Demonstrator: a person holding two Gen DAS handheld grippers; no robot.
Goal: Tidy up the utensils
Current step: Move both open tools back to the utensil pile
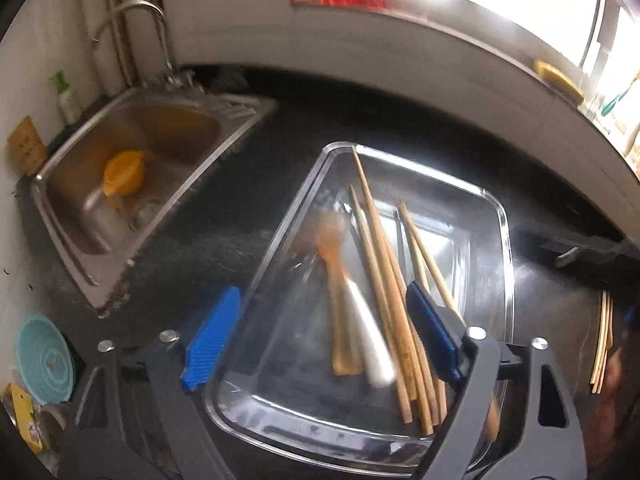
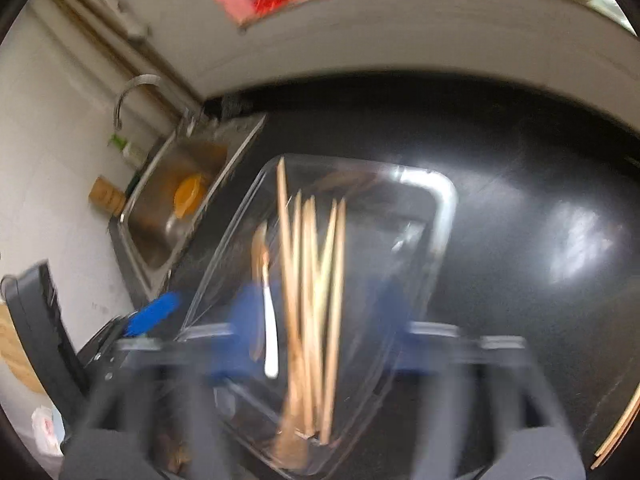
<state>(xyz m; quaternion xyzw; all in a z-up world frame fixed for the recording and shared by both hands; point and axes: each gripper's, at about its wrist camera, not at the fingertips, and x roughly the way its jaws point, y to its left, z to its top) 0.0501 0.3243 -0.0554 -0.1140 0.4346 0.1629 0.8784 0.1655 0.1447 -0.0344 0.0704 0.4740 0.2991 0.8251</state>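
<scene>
Above a black kitchen counter (image 1: 248, 216), your left gripper (image 1: 316, 336) hangs wide open over a clear glass tray (image 1: 505, 240), one blue pad outside the tray's near-left wall and the other over the chopsticks; it grips nothing. The tray holds a loose bundle of wooden chopsticks (image 1: 384, 280), a pale wooden fork (image 1: 334, 256) and a white-handled utensil (image 1: 370, 340), all lying lengthwise and overlapping. Your right gripper (image 2: 316, 328) is smeared by motion blur; its blue pads (image 2: 244, 332) appear spread apart above the same tray (image 2: 446, 200) with nothing visibly between them, though the blur leaves that uncertain. More chopsticks (image 1: 602, 344) lie on the counter off to the right, well apart from the tray; a steel sink (image 1: 72, 176) with an orange cup (image 1: 124, 172) sits to the left. You appear mid-sort, between picks; the next move likely calls for fetching the stray pair and laying it in with the bundle, or squaring the crossed sticks.
</scene>
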